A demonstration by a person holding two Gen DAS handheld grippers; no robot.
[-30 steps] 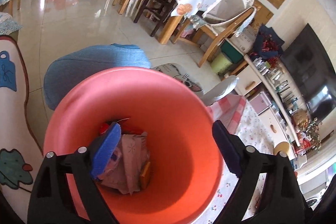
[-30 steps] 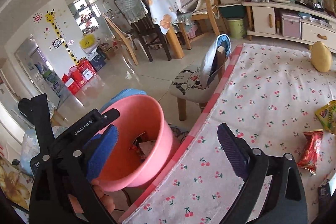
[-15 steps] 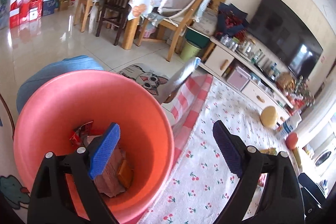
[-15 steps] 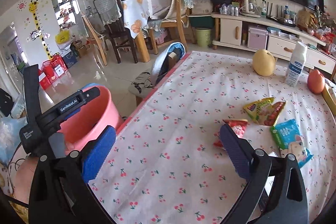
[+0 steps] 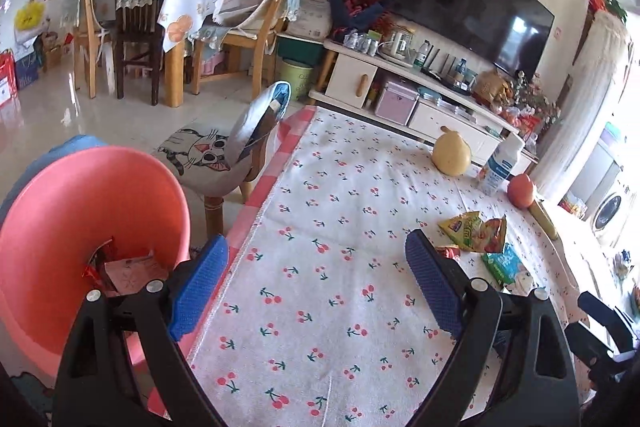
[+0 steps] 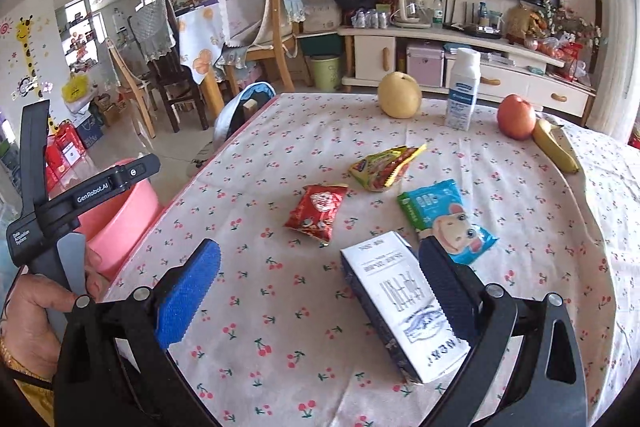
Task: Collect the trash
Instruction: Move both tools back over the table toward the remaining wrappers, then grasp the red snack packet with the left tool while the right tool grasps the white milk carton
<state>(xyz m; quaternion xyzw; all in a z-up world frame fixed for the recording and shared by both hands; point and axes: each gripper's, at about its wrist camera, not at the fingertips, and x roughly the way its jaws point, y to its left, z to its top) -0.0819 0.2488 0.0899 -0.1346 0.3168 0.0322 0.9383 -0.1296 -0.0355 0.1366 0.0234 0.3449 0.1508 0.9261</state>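
Both tongs gape wide, empty: left tongs (image 5: 316, 287) above the surface (image 5: 320, 327) beside the bin (image 5: 60, 227), right tongs (image 6: 320, 287) above the box (image 6: 404, 307); wrappers (image 6: 316, 211) lie beyond.

Pear (image 6: 399, 95), milk carton (image 6: 463, 89), apple (image 6: 516, 116), banana (image 6: 555, 145) on table; TV (image 5: 476, 15) behind, blurred.

"GenRobot.AI" stood in white letters on the black arm of the left tongs (image 6: 108, 183), seen in the right wrist view. Below it, on the same black body, a smaller white label was too small to read. The white box (image 6: 404, 307) on the table carried dark print, not legible. The snack packets' lettering was blurred.
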